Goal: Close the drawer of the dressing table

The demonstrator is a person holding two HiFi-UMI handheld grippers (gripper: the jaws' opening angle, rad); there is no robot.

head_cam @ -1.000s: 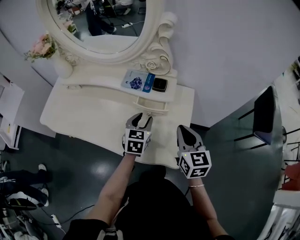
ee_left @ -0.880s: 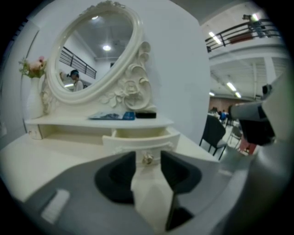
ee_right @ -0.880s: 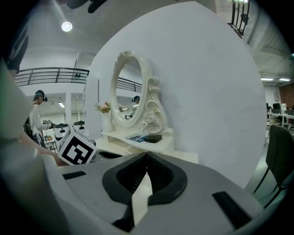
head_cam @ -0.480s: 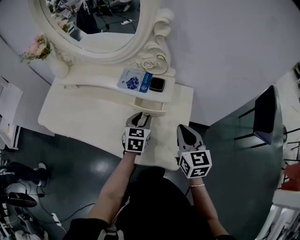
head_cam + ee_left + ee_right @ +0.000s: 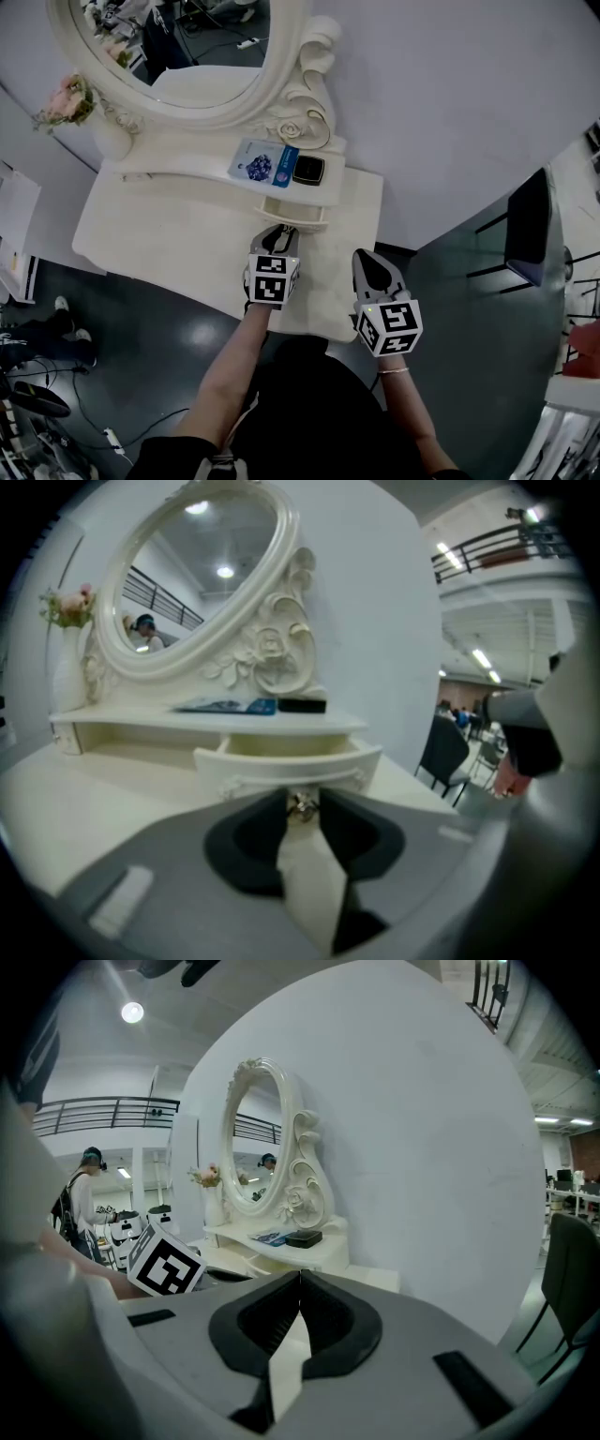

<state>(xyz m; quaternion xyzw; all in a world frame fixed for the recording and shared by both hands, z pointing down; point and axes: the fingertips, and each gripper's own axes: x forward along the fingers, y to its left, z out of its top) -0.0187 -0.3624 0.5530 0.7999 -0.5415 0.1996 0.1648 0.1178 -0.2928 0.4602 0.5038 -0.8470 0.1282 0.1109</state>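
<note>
The cream dressing table (image 5: 159, 234) has a small drawer (image 5: 300, 217) pulled open under its shelf; the left gripper view shows the drawer (image 5: 291, 759) with its hollow inside. My left gripper (image 5: 279, 238) sits at the drawer front. Its jaws are closing, with the drawer's small metal knob (image 5: 302, 806) between the fingertips of the left gripper (image 5: 302, 797). My right gripper (image 5: 369, 264) hovers to the right over the table's front corner, apart from the drawer. In its own view the right gripper (image 5: 299, 1277) is shut with nothing in it.
An oval mirror (image 5: 178, 47) in a carved frame stands at the back. A blue packet (image 5: 255, 161) and a black box (image 5: 307, 170) lie on the shelf above the drawer. Pink flowers (image 5: 62, 101) stand at the left. A black chair (image 5: 525, 230) is at the right.
The left gripper's jaws have narrowed around the drawer knob. Both hands have stayed in place; the head view has shifted slightly.
</note>
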